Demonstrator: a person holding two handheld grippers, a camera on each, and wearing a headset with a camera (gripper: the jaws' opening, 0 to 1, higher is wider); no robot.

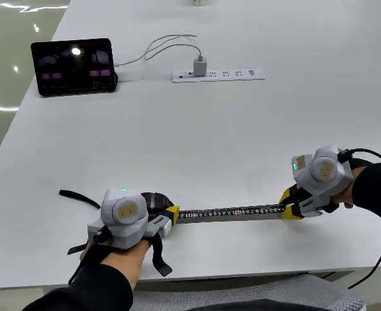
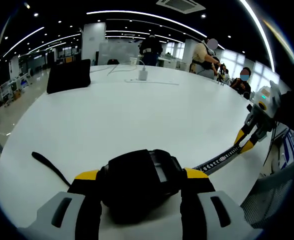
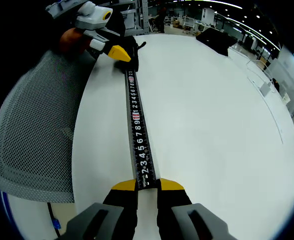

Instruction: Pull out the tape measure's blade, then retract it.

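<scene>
1. Left gripper (image 2: 142, 175): jaws clamped on the black tape measure case (image 1: 155, 201), which sits on the white table (image 1: 210, 129), near left, close to the near edge.
2. Right gripper (image 3: 147, 185): jaws pinched narrow on the tip end of the blade (image 3: 137, 125), near right.
3. The blade is out, flat and straight on the table between the two grippers, numbers up.
4. My read: the pull looks about done and retract is next.
5. Retract: walk the right gripper left toward the case, in line with the blade, low and steady. Don't release the tip early, since the spring would likely whip it in.
6. Left clamp firm, case square to the blade so it feeds without kinking.
7. A black strap (image 1: 77, 196) lies left of the case, off the blade path.
</scene>
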